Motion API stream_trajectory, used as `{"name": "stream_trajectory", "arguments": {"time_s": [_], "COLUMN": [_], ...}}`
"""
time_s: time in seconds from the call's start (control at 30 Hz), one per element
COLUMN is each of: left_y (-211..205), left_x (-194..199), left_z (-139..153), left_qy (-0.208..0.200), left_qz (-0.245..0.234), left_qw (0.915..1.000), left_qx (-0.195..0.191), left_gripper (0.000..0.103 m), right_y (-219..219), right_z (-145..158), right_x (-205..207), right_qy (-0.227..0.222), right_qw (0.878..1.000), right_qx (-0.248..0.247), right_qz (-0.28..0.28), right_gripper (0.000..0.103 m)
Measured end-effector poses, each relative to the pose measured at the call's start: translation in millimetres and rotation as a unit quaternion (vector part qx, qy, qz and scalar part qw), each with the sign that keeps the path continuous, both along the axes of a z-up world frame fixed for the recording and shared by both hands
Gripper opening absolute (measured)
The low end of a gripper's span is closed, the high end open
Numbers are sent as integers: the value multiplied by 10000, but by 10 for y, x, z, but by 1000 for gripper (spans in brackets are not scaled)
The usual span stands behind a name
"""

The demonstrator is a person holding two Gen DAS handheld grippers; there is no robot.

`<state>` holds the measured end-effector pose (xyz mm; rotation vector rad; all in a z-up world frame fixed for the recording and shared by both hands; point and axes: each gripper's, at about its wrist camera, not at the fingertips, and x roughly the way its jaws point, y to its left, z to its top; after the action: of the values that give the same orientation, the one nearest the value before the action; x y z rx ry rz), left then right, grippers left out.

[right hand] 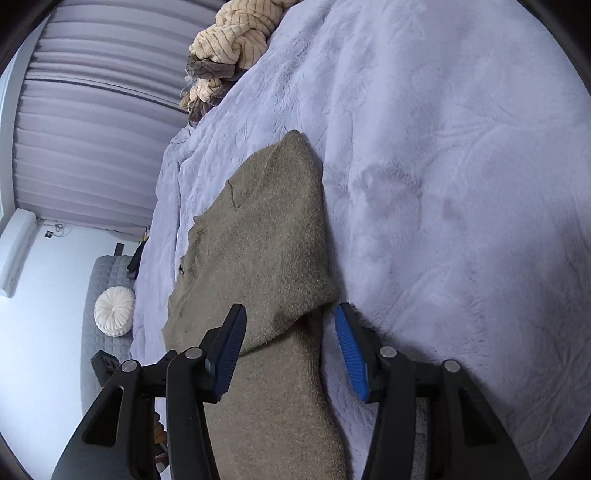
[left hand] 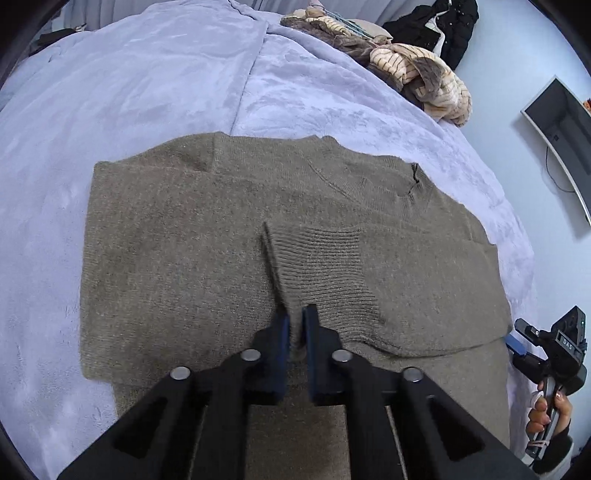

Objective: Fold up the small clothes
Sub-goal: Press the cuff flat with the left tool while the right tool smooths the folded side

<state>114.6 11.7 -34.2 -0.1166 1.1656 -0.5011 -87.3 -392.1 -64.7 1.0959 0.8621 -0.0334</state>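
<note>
A grey-brown knit sweater (left hand: 177,240) lies flat on the lilac bed cover (left hand: 129,81). One sleeve is folded across its body, with the ribbed cuff (left hand: 325,273) on top. My left gripper (left hand: 295,325) is shut on the cuff's near edge. My right gripper (right hand: 290,317) is open, its jaws wide apart on either side of the sweater's (right hand: 258,236) folded side edge, low over the cloth. In the left wrist view the right gripper (left hand: 517,341) sits at the sweater's right edge, held by a hand.
A heap of striped beige and brown clothes (left hand: 417,70) lies at the bed's far right edge and also shows in the right wrist view (right hand: 232,40). A dark jacket (left hand: 443,26) lies beyond it. A monitor (left hand: 561,125) stands right of the bed.
</note>
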Motion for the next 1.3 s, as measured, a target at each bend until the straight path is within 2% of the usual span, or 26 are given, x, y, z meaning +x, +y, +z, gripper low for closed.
{"name": "stream_trajectory", "arguments": {"time_s": [0.03, 0.07, 0.17, 0.23, 0.3, 0.4, 0.53, 0.67, 0.77, 0.9, 0.97, 1.03, 1.1, 1.2, 1.27, 1.3], "left_y": [-14, -8, 116, 198, 292, 369, 408, 238, -28, -153, -79, -34, 28, 117, 119, 101], "left_x": [-29, -50, -120, -144, -153, -159, -204, -234, -213, -163, -225, -275, -302, -327, -345, -354], "left_z": [24, 44, 24, -92, -121, -22, 172, 343, 296, -81, -124, -108, -101, -88, -96, -98], "left_qy": [-101, -144, -159, -134, -111, -170, -464, -719, -816, -555, -685, -731, -729, -662, -689, -729], "left_qz": [12, 26, 162, 190, 249, 368, 342, 188, 57, 86, 96, 79, 151, 234, 250, 251], "left_qw": [9999, 9999, 9997, 9994, 9996, 9991, 9982, 9972, 9959, 9934, 9942, 9940, 9936, 9957, 9955, 9949], "left_qx": [21, 12, 18, 240, 123, 140, 152, 18, 379, 1001, 819, 809, 850, 601, 606, 652], "left_gripper": [8, 8, 8, 8, 8, 8, 8, 8, 8, 8, 8, 8, 8, 8, 8, 8], "right_y": [3, 1, 39, 73, 82, 118, 186, 222, 294, 445, 523, 537, 499, 481, 486, 493], "right_z": [-31, -59, -62, -99, -172, -99, 107, 370, 440, 334, 156, 38, 42, 108, 131, 131], "right_x": [21, 45, 47, 36, 7, -23, -121, -85, 114, 331, 394, 363, 319, 256, 174, 133], "right_qy": [60, 133, 150, 246, 250, 234, 212, -139, -204, 13, 420, 375, 301, 249, 171, 119], "right_qw": [10000, 9999, 9996, 9987, 9989, 9976, 9917, 9870, 9854, 9828, 9760, 9743, 9765, 9797, 9835, 9857], "right_qx": [32, 19, -208, -441, -398, -612, -1222, -1575, -1649, -1775, -2011, -2050, -1968, -1823, -1586, -1440], "right_qz": [-31, -90, -98, 38, 89, 215, 350, 280, 374, 514, 724, 851, 826, 794, 853, 867], "right_gripper": [9, 6, 6, 6, 6, 6, 11, 11, 11, 11, 7, 7, 6, 10, 26, 41]}}
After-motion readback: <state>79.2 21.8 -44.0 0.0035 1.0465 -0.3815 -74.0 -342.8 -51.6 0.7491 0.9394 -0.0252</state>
